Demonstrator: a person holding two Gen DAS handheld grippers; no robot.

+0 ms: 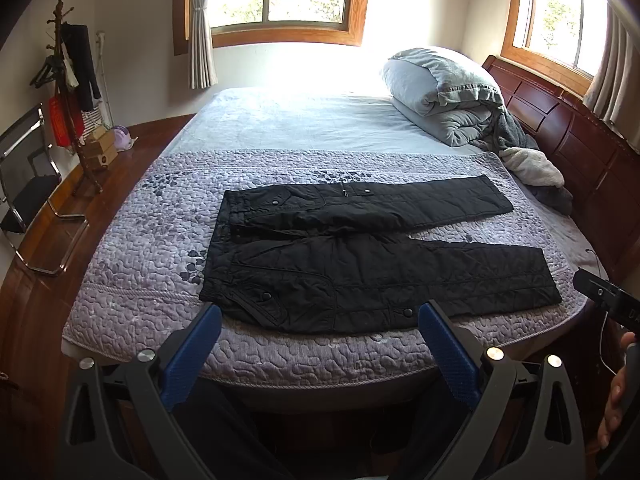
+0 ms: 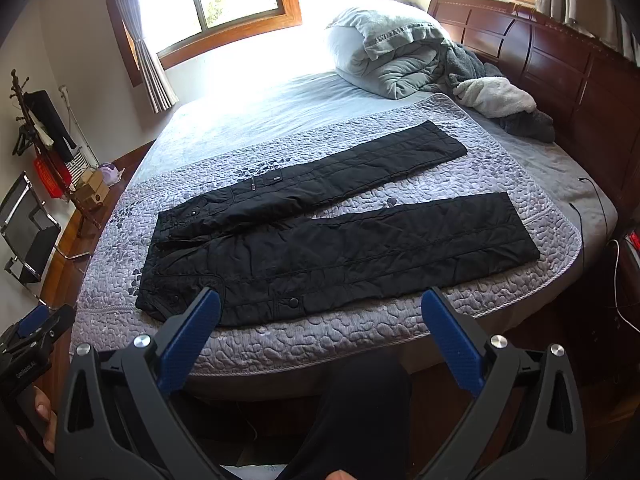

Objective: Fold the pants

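Black quilted pants (image 1: 360,256) lie flat on a lilac quilted bedspread (image 1: 140,264), waistband to the left, the two legs spread apart to the right. They also show in the right wrist view (image 2: 320,240). My left gripper (image 1: 320,312) is open and empty, held above the near edge of the bed in front of the near leg. My right gripper (image 2: 320,300) is open and empty, also held just short of the near leg's hem side. Neither gripper touches the pants.
A rolled grey duvet and pillow (image 1: 440,88) and a heap of fleece clothes (image 1: 532,164) lie at the head of the bed by the dark wooden headboard (image 1: 580,152). A coat stand (image 1: 72,92) and a metal chair (image 1: 28,184) stand on the left floor.
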